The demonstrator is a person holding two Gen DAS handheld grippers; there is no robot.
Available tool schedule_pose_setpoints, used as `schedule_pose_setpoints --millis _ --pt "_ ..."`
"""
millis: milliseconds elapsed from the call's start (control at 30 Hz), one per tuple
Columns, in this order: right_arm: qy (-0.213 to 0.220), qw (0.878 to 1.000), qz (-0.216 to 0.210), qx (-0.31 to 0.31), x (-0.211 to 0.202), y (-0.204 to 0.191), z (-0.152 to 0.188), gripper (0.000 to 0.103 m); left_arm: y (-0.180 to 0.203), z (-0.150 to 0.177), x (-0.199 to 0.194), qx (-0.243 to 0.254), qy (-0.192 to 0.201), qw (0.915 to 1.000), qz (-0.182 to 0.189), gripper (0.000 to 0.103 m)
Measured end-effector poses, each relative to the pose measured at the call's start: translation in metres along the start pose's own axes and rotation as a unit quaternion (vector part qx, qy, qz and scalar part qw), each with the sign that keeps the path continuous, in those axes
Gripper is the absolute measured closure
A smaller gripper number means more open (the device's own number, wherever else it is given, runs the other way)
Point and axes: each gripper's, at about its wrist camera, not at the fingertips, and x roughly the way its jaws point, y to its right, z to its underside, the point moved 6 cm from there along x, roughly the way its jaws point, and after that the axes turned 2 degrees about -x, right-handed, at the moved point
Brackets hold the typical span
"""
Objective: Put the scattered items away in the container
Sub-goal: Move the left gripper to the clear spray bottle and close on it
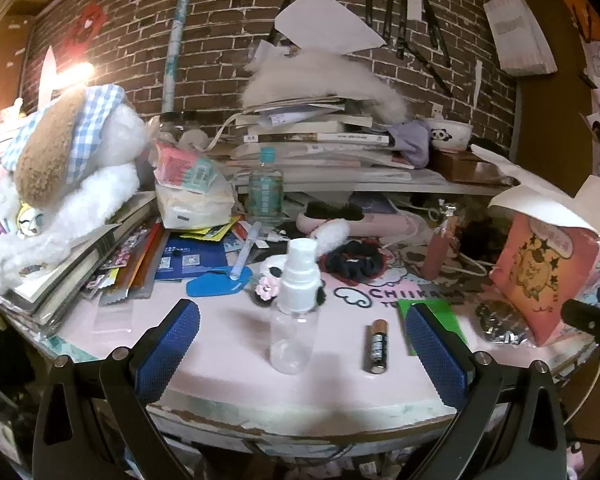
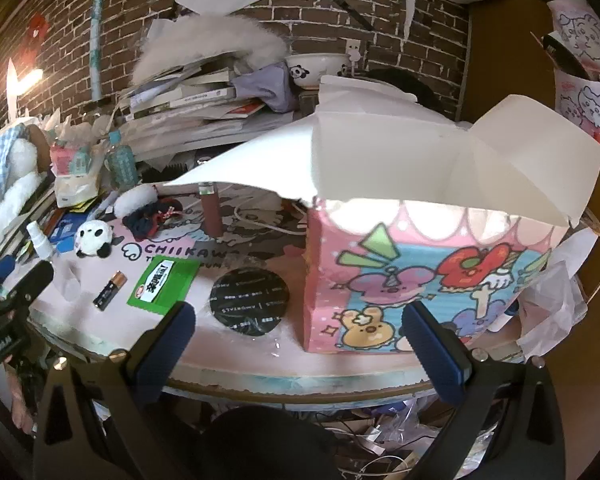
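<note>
A clear spray bottle (image 1: 296,308) with a white pump stands upright on the pink desk mat (image 1: 228,364). It sits in line with the gap of my left gripper (image 1: 300,344), which is open, and neither blue pad touches it. Beside it lie a battery (image 1: 376,346) and a green packet (image 1: 428,312). My right gripper (image 2: 300,344) is open and empty before the pink cartoon carton (image 2: 420,272), whose white flaps stand open. A black round packet (image 2: 250,298), the green packet (image 2: 164,284), the battery (image 2: 110,290) and a panda toy (image 2: 94,238) lie left of the carton.
Stacked books and papers (image 1: 312,136) fill the back by the brick wall. A plush dog (image 1: 60,168) sits on books at the left. A water bottle (image 1: 265,188), a dark scrunchie (image 1: 354,264), a hairbrush (image 1: 340,216) and a panda bowl (image 1: 448,134) crowd the middle and back.
</note>
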Motion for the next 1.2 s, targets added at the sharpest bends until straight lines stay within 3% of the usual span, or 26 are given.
schedule_pose_setpoints --millis 300,467,733,1000,1100,1200 --pt "-0.003 1.0 -0.007 -0.011 0.004 -0.008 0.001 0.0 -0.003 0.006 0.017 -0.003 -0.002 0.9998 0.021 0.001" --pt "-0.003 1.0 -0.017 -0.021 0.007 -0.015 0.002 0.0 -0.003 0.007 0.024 -0.001 -0.003 0.9999 0.016 0.002" --pt "-0.008 1.0 -0.02 -0.022 0.012 -0.019 0.002 0.0 -0.004 0.014 0.041 0.014 -0.019 0.9997 0.006 0.032" --pt "-0.011 0.999 -0.021 -0.023 0.015 -0.02 0.003 0.0 -0.004 0.019 0.045 0.015 -0.021 0.9997 0.004 0.036" --pt "-0.01 0.999 -0.022 -0.024 0.015 -0.021 0.004 0.0 -0.005 0.019 0.046 0.017 -0.026 0.9995 -0.001 0.054" --pt "-0.011 0.999 -0.024 -0.024 0.015 -0.021 0.005 0.0 -0.006 0.02 0.05 0.019 -0.033 0.9992 -0.006 0.056"
